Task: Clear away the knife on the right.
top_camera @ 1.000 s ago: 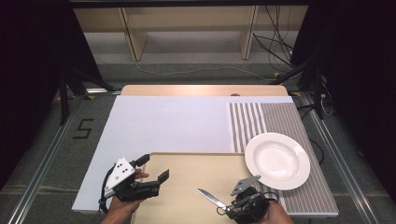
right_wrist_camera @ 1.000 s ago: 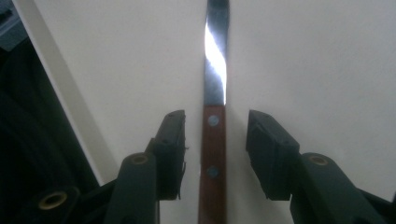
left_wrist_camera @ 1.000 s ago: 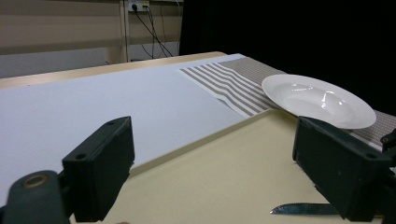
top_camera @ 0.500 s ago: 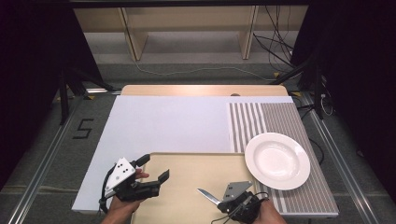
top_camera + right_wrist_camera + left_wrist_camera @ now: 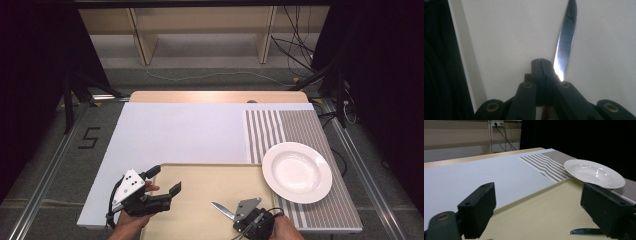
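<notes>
My right hand-held gripper (image 5: 243, 216) sits low at the near edge of the counter (image 5: 185, 130), over the cream tray (image 5: 200, 180). Its jaws have just been closing and in the right gripper view they are pressed flat together, pad against pad. The knife (image 5: 222, 210) runs out from that gripper toward the upper left in the high view, its serrated blade (image 5: 565, 45) lying along the tray's surface. In the right gripper view the blade emerges just beside the right-hand edge of the closed jaw tips, touching them, and slants up and away to its point. A brown bit shows low between the linkage arms, likely the handle, but I cannot tell whether the pads pinch the knife or merely lie against it.

My right hand (image 5: 285, 230) comes in from the bottom edge, knuckles up, with the gripper's grey plate tilted toward the tray's middle.

My left hand-held gripper (image 5: 165, 182) is well apart from the knife, over the tray's left part. Its jaws stand wide, with nothing between them. In the left gripper view the knife tip (image 5: 584, 231) peeks out near the right-hand jaw, farther off on the tray. The left hand (image 5: 131, 220) holds that gripper roughly level, pointing right across the tray.

A white plate (image 5: 297, 172) rests on the striped mat (image 5: 280, 125), just beyond the tray's right corner.
</notes>
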Demonstrator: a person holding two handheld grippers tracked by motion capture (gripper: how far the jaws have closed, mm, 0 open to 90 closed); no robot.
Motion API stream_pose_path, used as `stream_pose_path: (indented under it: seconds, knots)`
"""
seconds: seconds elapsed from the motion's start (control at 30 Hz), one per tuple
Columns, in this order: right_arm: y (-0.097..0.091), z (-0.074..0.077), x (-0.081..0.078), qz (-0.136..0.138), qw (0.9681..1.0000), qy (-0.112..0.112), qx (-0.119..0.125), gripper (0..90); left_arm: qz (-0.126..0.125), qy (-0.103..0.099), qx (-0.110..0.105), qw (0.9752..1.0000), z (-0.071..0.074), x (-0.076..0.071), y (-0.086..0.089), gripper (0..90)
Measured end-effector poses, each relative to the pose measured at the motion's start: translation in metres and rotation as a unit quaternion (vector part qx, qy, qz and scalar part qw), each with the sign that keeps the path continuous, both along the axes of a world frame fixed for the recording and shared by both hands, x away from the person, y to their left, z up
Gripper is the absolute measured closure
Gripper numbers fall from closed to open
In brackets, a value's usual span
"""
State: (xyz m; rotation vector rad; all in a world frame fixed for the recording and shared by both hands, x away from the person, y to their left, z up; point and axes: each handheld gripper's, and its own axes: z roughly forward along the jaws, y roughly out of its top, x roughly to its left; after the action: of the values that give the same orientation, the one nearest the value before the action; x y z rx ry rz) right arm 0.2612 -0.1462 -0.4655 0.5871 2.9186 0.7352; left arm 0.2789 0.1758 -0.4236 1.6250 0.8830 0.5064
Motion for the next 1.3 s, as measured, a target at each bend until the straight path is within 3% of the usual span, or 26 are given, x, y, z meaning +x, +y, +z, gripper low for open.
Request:
stream_pose_path:
  seconds: [0.5,0.87,1.3]
  knots:
    - [-0.012,0.002,0.008,-0.029,0.9994,-0.007,-0.017,90.0,-0.001,-0.001,0.000,1.0000,0.000,0.000,0.000,12.9]
    - [-0.026,0.005,0.016,-0.068,0.9973,-0.009,-0.024,90.0,0.000,-0.002,-0.004,1.0000,0.001,0.000,0.000,12.9]
    - [-0.037,0.006,0.022,-0.084,0.9958,-0.011,-0.035,90.0,0.000,-0.003,-0.003,1.0000,0.001,-0.001,0.000,12.9]
